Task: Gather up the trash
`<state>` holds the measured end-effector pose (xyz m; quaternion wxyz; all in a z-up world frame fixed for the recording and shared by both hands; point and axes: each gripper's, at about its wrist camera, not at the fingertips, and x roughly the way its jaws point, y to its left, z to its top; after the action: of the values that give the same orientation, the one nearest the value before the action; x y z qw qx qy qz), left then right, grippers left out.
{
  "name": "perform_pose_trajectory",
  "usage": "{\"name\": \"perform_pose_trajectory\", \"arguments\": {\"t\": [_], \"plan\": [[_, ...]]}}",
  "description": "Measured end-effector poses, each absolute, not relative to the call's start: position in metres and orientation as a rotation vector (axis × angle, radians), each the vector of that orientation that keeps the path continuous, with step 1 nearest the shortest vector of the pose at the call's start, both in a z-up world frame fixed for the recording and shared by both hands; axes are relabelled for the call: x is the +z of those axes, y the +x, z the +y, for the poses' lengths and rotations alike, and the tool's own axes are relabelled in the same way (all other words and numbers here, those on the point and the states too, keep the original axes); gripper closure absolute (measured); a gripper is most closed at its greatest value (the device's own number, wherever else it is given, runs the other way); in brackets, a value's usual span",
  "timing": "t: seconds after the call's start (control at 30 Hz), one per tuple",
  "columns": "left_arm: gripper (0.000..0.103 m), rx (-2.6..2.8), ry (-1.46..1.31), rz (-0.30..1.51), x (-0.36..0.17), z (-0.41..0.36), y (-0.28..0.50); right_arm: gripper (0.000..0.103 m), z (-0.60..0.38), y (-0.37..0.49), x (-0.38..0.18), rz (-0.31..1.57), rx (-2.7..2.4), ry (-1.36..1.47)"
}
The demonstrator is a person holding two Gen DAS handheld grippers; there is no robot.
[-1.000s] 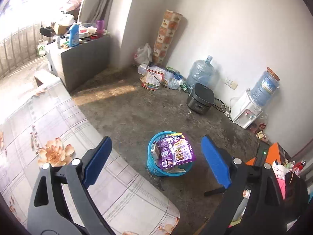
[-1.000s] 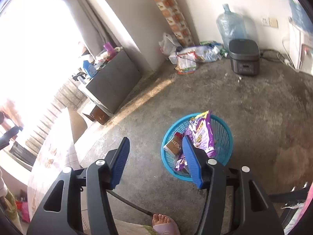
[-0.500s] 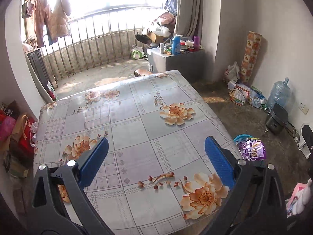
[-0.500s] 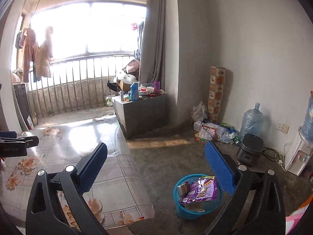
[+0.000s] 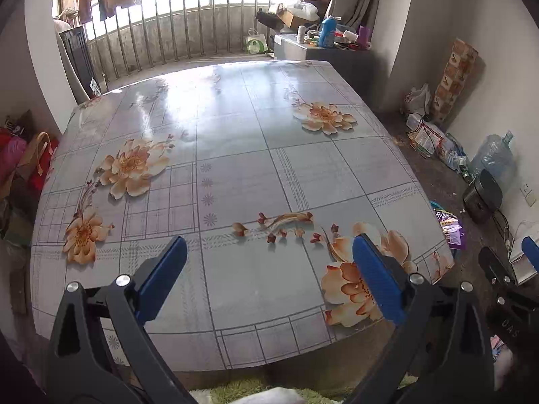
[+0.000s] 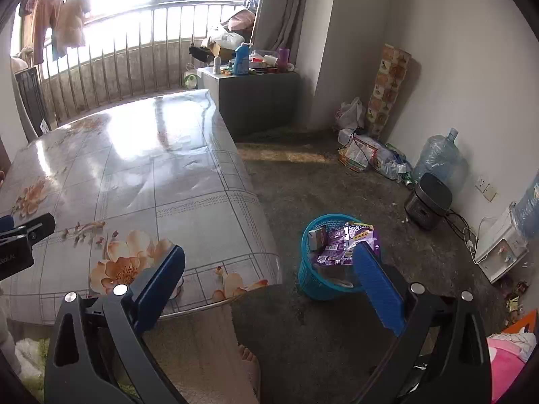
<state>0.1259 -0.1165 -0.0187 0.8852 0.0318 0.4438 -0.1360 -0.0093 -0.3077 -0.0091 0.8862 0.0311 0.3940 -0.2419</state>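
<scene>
Concrete floor beside the table [image 6: 141, 175] carries the basket [image 6: 315, 282], with a purple wrapper [image 6: 340, 245] lying in its mouth. A second ago both cameras looked straight down at that basket; now the left one faces the flowered tabletop and the right one the table's corner and floor. Both tools point slantwise downward. Left gripper [image 5: 269, 276] fingers stand wide, empty. Right gripper [image 6: 269, 282] fingers, narrower a second ago, now stand wide, empty.
</scene>
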Motion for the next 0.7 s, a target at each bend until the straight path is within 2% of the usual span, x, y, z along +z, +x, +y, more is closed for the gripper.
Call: {"name": "perform_pose_trajectory", "arguments": {"t": [0.17,0.7], "plan": [[0.009,-0.262,0.114,0.987,-0.036,-0.123,0.117,0.006,-0.301,-0.015,-0.035,0.914,-0.513,-0.004],[0.009,-0.278,0.198,0.993,-0.034,-0.137,0.114,0.006,-0.329,-0.025,-0.027,0.921,-0.611,0.032]]}}
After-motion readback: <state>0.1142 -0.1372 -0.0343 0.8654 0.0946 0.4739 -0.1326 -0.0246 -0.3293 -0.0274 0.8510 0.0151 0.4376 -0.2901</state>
